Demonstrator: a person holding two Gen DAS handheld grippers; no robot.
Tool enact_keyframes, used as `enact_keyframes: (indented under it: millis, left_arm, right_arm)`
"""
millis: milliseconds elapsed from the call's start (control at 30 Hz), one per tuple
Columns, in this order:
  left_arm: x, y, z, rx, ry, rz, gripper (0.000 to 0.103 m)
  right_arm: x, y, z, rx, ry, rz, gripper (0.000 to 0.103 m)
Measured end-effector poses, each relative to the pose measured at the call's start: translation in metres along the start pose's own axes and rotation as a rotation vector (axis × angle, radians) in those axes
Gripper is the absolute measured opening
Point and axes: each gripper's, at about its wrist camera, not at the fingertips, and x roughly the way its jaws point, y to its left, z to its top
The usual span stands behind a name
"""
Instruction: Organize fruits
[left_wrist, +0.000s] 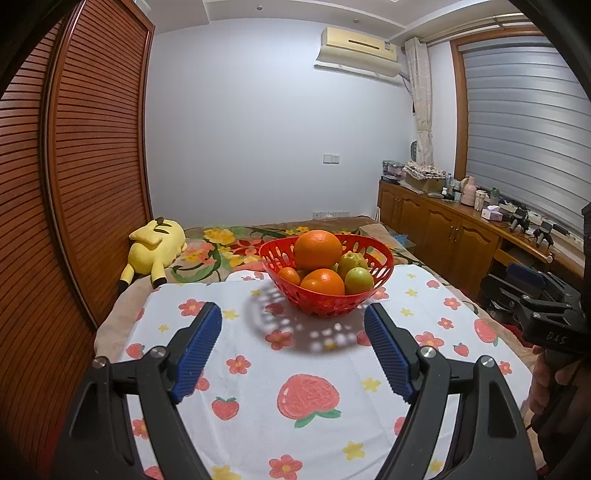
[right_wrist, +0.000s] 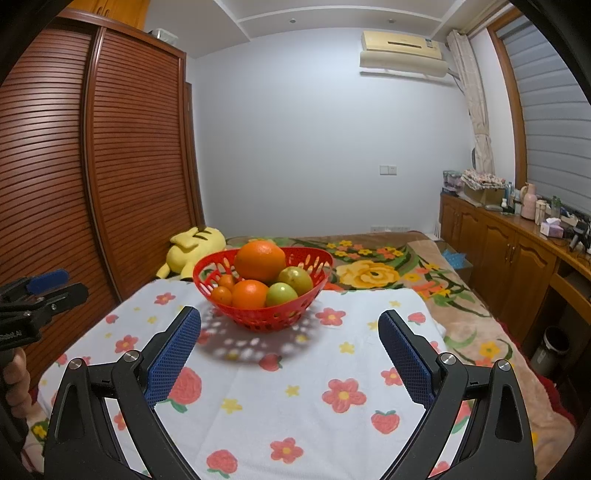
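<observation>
My left tongs (left_wrist: 291, 347) hang wide and hold nothing, my right tongs (right_wrist: 290, 354) the same. Ahead of both, the red basket (left_wrist: 328, 299) on the flowered tabletop (left_wrist: 258, 387) holds every fruit I see: big orange (left_wrist: 317, 249), smaller oranges, green fruits. None lies loose, so this fits either sorted or yet to be unpacked

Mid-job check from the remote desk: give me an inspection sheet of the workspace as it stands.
Surface: white cloth with strawberry and flower print, spread flat.
Job's things: red basket upright on the cloth, holding a large orange on top, another orange, small oranges and green fruits.
Clutter: nothing seen on the cloth.
Grippers: left hand-held gripper open, short of the basket; right hand-held gripper open, likewise.
Cables: nothing seen.
Surroundings: yellow plush toy on the floral blanket, wooden wardrobe, cluttered sideboard.
</observation>
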Motion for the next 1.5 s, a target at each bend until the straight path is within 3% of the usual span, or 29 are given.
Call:
enact_keyframes:
  millis: [1500]
  left_arm:
    - [-0.0064, -0.0044, -0.001, 0.004, -0.015, 0.0, 0.081]
  right_arm:
    - [0.0001, 0.0002, 0.0007, -0.003, -0.002, -0.002, 0.099]
